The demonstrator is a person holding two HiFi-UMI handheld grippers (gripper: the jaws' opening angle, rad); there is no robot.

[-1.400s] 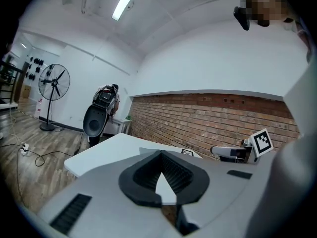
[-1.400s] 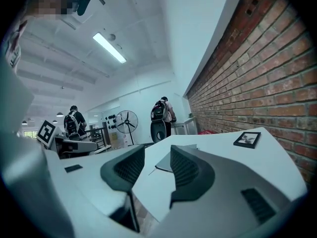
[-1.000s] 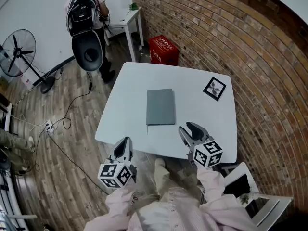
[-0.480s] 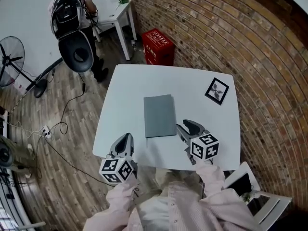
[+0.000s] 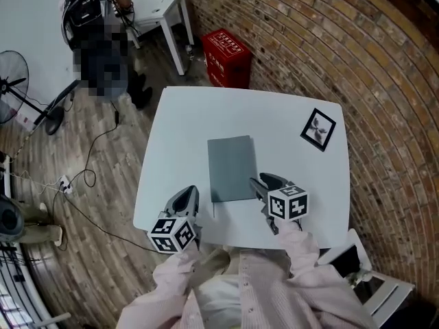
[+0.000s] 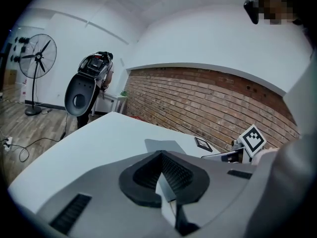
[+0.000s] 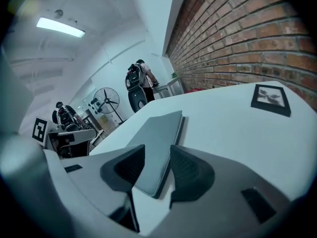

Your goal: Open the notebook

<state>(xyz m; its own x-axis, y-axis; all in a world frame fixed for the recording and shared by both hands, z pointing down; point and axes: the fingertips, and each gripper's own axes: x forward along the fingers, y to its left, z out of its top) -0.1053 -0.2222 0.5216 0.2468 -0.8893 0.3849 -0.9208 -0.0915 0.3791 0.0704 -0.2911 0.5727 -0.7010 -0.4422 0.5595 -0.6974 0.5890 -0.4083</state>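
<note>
A closed grey notebook (image 5: 232,168) lies flat in the middle of the white table (image 5: 185,122). My right gripper (image 5: 263,185) is at its near right corner. In the right gripper view the jaws (image 7: 157,150) stand open by a narrow gap, with the notebook's (image 7: 159,130) near corner showing between them. My left gripper (image 5: 184,200) hovers over the table's near left edge, apart from the notebook, with its tips (image 6: 159,153) shut and nothing held. From the left gripper view the notebook (image 6: 163,145) lies ahead, and the right gripper (image 6: 233,154) is off to the right.
A small black-framed picture (image 5: 319,129) lies at the table's far right corner. A brick wall (image 5: 357,53) runs along the right. On the floor beyond are a red crate (image 5: 227,57), a small white table (image 5: 171,9), a fan (image 5: 10,81), cables (image 5: 89,177) and a person (image 5: 96,40).
Both grippers have moved forward over the table. The right one now reaches the notebook's near right corner. The notebook has stayed closed and in place.
</note>
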